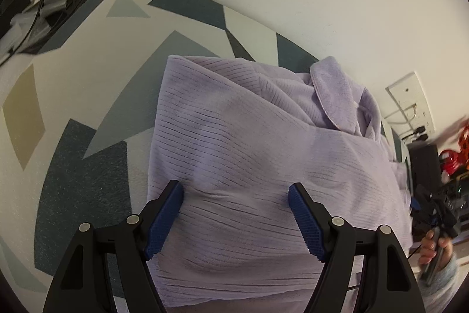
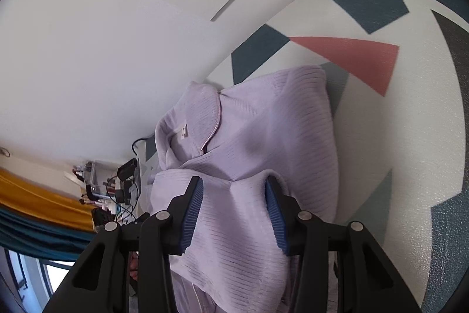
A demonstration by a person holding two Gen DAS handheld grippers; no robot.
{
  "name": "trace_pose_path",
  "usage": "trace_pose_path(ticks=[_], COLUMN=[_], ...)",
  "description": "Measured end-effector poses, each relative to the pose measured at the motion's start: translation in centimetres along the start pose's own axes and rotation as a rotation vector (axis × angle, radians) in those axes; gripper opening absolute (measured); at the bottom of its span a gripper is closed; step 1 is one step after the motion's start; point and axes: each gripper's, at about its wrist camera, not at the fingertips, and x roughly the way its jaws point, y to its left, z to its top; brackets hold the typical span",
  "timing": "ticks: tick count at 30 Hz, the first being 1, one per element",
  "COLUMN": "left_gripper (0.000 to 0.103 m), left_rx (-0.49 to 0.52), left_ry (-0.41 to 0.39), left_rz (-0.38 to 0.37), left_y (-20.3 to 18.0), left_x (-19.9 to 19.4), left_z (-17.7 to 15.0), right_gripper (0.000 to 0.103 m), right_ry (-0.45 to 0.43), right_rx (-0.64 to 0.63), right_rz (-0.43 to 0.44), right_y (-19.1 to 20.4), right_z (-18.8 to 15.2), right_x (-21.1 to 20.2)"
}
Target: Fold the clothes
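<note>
Jaws of both grippers pinch lilac sweater (image 1: pixel 263 137).

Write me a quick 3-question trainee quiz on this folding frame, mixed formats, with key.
1. True or false: the lilac ribbed garment lies on a surface with a geometric pattern.
2. Multiple choice: in the right wrist view, where is the garment's collar? A) at the far end, towards the white wall B) between the fingers C) hidden
3. Short answer: compare the left hand-held gripper with the right hand-held gripper: which has its fingers set wider apart?

Key: 1 true; 2 A; 3 the left. Fabric lies between both pairs of fingers, and whether either pair is pinching it cannot be told.
</note>
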Motion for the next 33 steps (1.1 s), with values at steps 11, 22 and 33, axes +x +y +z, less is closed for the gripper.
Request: trace_pose_path(ticks=[11,22,33], left_gripper=[0.075,0.076,0.077], left_rx=[0.042,0.041,0.067], left_ry=[-0.023,-0.066,-0.08], left_rz=[0.023,0.059,0.112], left_y=[-0.3,-1.1,-2.0], left_x=[0.4,0.4,1.0], left_z=[-0.3,-0.9,-1.0], right_gripper=[0.012,0.004,0.034], right_ry=[0.072,-0.297,-0.148], right_rx=[0.103,-0.214,-0.074], right_rz=[-0.1,-0.137,-0.237], right_y=[-1.7,4.5,-0.5], right_z=[0.9,0.8,2.2], right_x=[2.0,-3.4,1.2])
